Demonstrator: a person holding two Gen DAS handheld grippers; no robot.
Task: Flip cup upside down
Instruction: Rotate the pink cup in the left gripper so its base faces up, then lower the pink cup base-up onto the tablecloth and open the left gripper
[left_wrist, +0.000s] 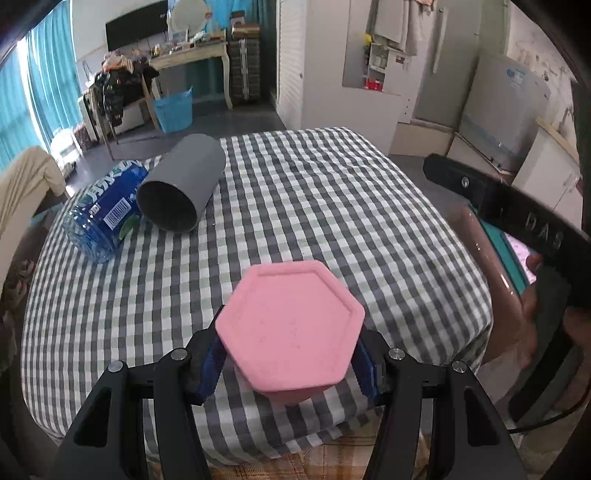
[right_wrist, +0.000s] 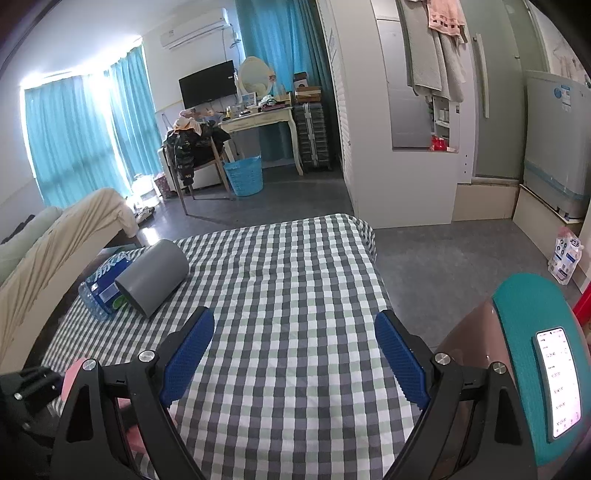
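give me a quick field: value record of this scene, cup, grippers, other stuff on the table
cup: pink hexagonal cup, flat base facing up toward the camera, looks upside down
left gripper: blue pads closed on the cup's sides
right gripper: open, holding nothing, above the tablecloth
surface: gray and white checked tablecloth
gray cup: gray cylindrical cup on its side, opening toward the camera
bottle: blue-labelled plastic water bottle lying beside the gray cup, touching it
phone: smartphone, screen lit, on a teal surface at right
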